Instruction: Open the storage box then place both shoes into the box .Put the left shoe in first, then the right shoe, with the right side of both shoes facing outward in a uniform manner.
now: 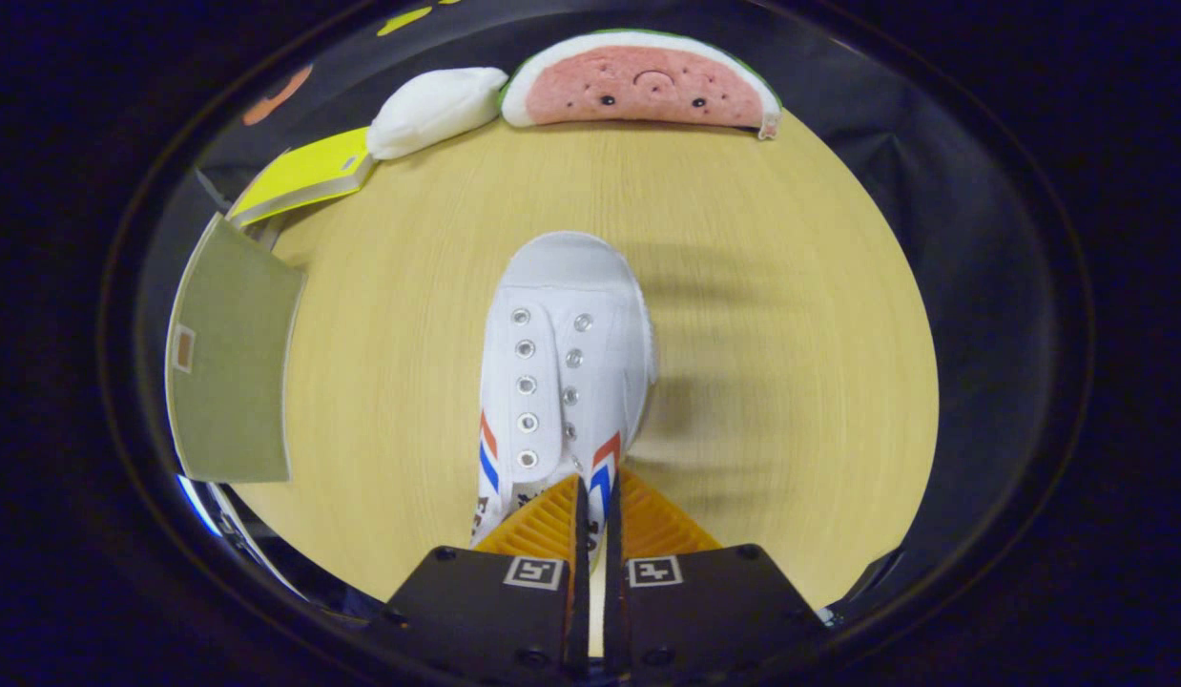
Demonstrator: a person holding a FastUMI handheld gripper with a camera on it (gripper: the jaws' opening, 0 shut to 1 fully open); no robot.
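Above the wooden table (791, 286), the gripper (598, 506) pinches the white sneaker's (562, 363) collar between nearly closed fingers; that thin hold could slip.

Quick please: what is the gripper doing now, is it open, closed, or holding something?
Gripper: closed on the white shoe, fingers pinching its side wall near the heel; the toe points ahead over the table.

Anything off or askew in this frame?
Nothing damaged or spilled. The gripper is shut on the white shoe's side wall, toe pointing away. One oddity: the shoe has empty eyelets and no laces.
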